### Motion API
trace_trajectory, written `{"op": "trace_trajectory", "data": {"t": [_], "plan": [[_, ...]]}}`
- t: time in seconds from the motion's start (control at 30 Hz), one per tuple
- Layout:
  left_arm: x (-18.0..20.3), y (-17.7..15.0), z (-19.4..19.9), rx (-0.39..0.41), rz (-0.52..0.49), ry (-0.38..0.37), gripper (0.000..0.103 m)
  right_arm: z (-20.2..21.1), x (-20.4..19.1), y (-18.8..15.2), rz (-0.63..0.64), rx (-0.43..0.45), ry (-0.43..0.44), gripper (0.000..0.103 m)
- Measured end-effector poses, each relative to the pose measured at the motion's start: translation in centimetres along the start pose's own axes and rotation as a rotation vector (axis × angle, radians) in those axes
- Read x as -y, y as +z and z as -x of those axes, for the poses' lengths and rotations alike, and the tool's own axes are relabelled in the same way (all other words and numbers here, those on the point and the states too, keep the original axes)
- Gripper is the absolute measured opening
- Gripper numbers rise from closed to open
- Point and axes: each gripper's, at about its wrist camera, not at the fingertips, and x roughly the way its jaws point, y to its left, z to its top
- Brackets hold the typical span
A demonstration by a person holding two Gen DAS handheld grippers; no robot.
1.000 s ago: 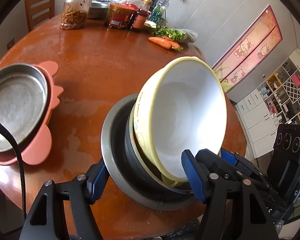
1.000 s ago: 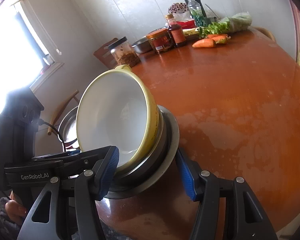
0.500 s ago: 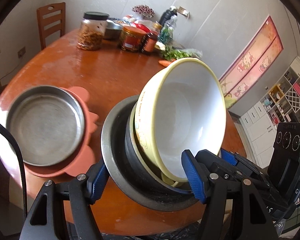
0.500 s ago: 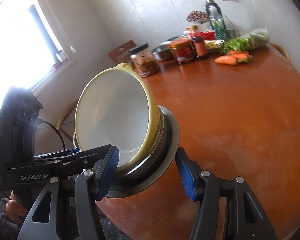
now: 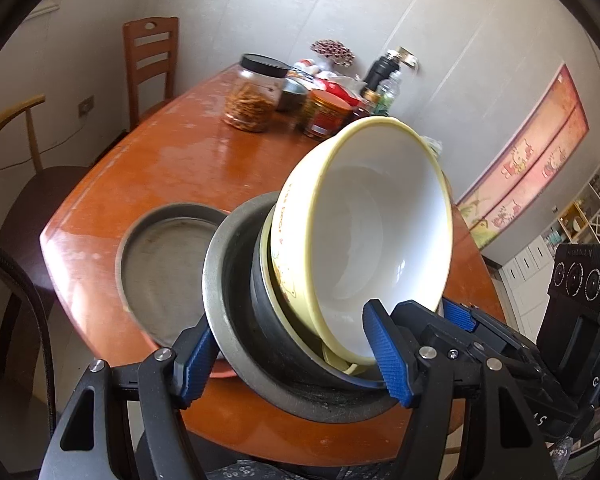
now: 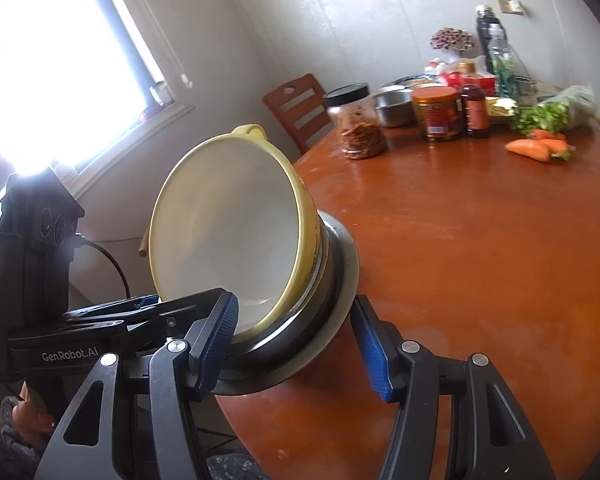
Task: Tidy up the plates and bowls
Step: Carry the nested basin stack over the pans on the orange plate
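**2 grippers, 1 tilted stack of dishes**

Left wrist view: 2 blue-padded fingers of the left gripper point(image 5: 296, 354) straddle a stack held tipped on its side above the near edge of the wooden table point(image 5: 172, 168). The outer piece is a steel plate point(image 5: 224, 292); a dark bowl point(image 5: 272, 320) nests inside it, and a yellow bowl point(image 5: 364, 236) with a white interior sits innermost, its mouth facing the camera. The left pad touches the plate's rim and the right pad point(image 5: 386, 354) presses the yellow bowl's lip, so the gripper is clamped on the stack. Behind the stack, a 2nd steel dish point(image 5: 160, 264) rests on a pink plate point(image 5: 220, 370) near the table corner. A jar point(image 5: 256, 96) and a red-labelled tin point(image 5: 326, 114) stand at the far side, with a wooden chair point(image 5: 152, 60) beyond.

Right wrist view: the right gripper point(image 6: 296, 344) frames the same stack from the other side. Its left pad point(image 6: 220, 338) bears on the yellow bowl point(image 6: 228, 232) and its right pad lies beside the steel plate point(image 6: 342, 276); whether that pad makes contact I cannot tell, though the fingers close around the stack. The left gripper point(image 6: 108, 320) shows at the lower left. Carrots point(image 6: 536, 148) lie on the table's far side.
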Motion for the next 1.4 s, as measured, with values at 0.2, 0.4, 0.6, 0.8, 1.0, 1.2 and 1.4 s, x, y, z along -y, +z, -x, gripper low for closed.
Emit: {"op": "trace_trajectory", "data": {"t": [0.2, 0.4, 0.6, 0.8, 1.0, 1.2, 1.4], "plan": [[-2.3, 0.5, 0.6, 0.014, 0.037, 0.016, 0.069, -2.8, -1.7, 1.4, 0.037, -0.029, 0.021, 0.061], [-4.0, 1.0, 0.6, 0.014, 0.057, 0.039, 0.069, -4.9, -2.6, 1.9, 0.049, -0.048, 0.042, 0.061], [-5.0, 1.1, -0.2, -0.004, 0.070, 0.058, 0.069, -7.0, -2.7, 2.0, 0.046, -0.080, 0.050, 0.061], [-5.6, 1.6, -1.2, -0.022, 0.064, 0.080, 0.069, -8.4, -2.1, 2.1, 0.037, -0.107, 0.051, 0.061], [-5.9, 2.1, -2.1, -0.030, 0.057, 0.092, 0.069, -8.9, -1.8, 2.0, 0.035, -0.118, 0.045, 0.061], [-5.7, 2.2, -2.6, -0.040, 0.048, 0.095, 0.068, -9.3, -1.4, 2.1, 0.028, -0.126, 0.043, 0.061], [-5.4, 2.2, -3.3, -0.053, 0.043, 0.101, 0.068, -9.5, -1.0, 1.9, 0.019, -0.136, 0.039, 0.061]]}}
